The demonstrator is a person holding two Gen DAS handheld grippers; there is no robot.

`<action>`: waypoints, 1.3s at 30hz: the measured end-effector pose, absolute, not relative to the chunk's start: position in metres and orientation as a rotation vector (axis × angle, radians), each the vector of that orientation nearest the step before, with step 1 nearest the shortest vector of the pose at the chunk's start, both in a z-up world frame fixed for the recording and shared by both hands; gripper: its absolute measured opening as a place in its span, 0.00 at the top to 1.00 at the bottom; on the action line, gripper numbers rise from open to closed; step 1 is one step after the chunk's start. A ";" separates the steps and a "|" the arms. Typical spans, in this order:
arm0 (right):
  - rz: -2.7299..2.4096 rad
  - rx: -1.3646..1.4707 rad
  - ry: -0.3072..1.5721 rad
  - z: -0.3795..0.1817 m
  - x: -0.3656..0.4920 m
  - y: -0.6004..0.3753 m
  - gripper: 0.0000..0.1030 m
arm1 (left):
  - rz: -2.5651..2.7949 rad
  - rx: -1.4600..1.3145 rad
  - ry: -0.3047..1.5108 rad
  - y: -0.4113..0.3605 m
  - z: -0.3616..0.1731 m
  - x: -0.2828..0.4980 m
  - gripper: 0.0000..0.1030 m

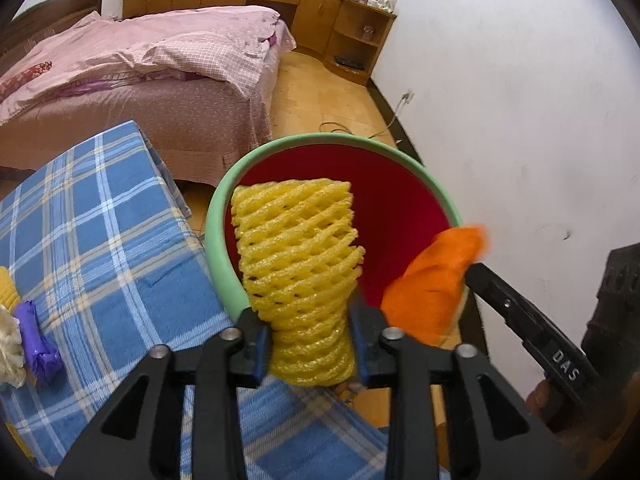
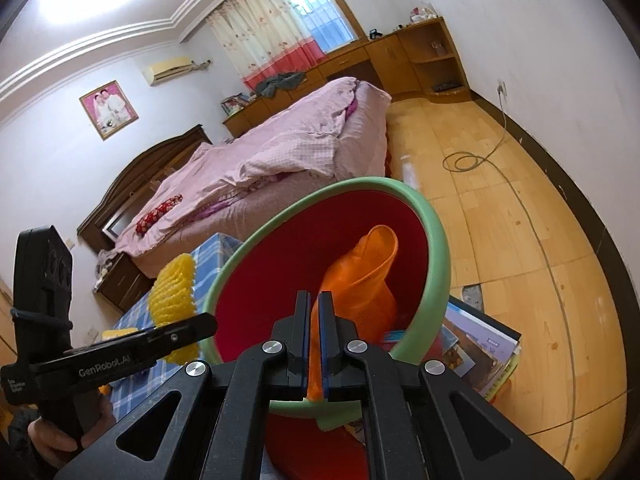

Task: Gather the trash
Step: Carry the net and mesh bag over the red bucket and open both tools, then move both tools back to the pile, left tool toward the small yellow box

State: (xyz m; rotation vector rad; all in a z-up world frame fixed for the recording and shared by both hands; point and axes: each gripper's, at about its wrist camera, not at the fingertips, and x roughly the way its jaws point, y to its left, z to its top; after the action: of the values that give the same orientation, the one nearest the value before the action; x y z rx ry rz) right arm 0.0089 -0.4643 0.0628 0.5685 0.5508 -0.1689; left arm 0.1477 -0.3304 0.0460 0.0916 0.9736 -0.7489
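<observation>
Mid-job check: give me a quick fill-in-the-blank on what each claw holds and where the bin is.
1. The left claw is shut on a yellow foam ____ sleeve.
2. The right claw pinches a crumpled piece of trash coloured ____.
3. Both pieces hang over the bin, whose rim is green and whose inside is ____.
4. Left of the bin lies a cloth with a ____ plaid pattern.

Missing words: net; orange; red; blue
</observation>
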 end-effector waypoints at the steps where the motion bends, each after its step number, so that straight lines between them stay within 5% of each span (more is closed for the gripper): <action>1: -0.172 0.570 0.553 0.062 0.009 -0.465 0.95 | -0.734 0.103 0.972 -0.333 0.045 0.148 0.59; 7: -0.176 0.605 0.567 0.056 0.009 -0.470 0.90 | -0.712 0.132 0.970 -0.337 0.041 0.148 0.54; 12: -0.172 0.625 0.555 0.058 0.004 -0.470 0.83 | -0.733 0.133 0.931 -0.338 0.048 0.144 0.38; 39: -0.023 0.551 0.575 0.094 -0.009 -0.385 0.57 | -0.521 -0.029 0.928 -0.197 0.077 0.115 0.38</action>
State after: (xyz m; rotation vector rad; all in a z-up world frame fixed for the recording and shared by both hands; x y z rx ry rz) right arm -0.0091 -0.3849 0.0940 0.5513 0.5751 -0.0231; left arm 0.1150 -0.1969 0.0773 -0.0288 0.9278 -0.5213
